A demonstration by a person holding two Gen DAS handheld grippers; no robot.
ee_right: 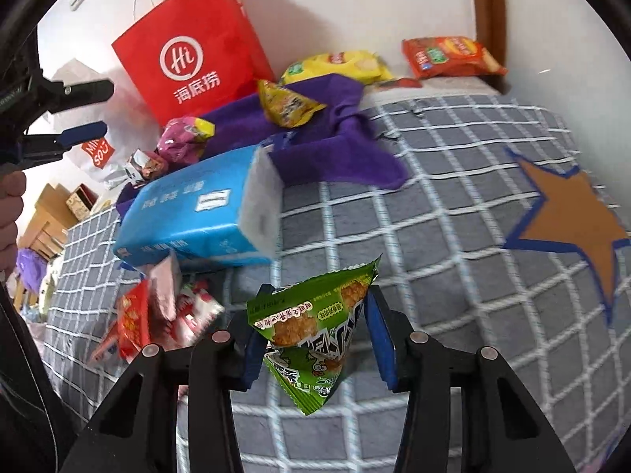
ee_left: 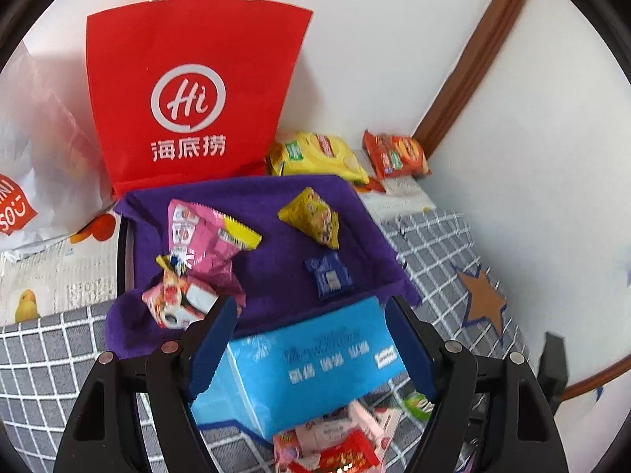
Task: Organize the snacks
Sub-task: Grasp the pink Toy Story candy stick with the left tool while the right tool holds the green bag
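Seen from the left wrist, the left gripper [ee_left: 311,339] hangs with its blue fingers spread wide and holding nothing, above a blue tissue pack [ee_left: 307,362] on a grey checked blanket [ee_left: 434,236]. Beyond it lies a purple towel [ee_left: 276,260] carrying a pink packet [ee_left: 205,244], a yellow triangular packet [ee_left: 313,216] and a small blue packet [ee_left: 328,276]. A red paper bag [ee_left: 189,98] stands against the wall.

From the right wrist, the right gripper [ee_right: 315,339] is clamped on a green triangular snack packet [ee_right: 311,335], lifted above the blanket. A heap of red and white packets [ee_right: 157,315] lies to its left, beside the tissue pack.
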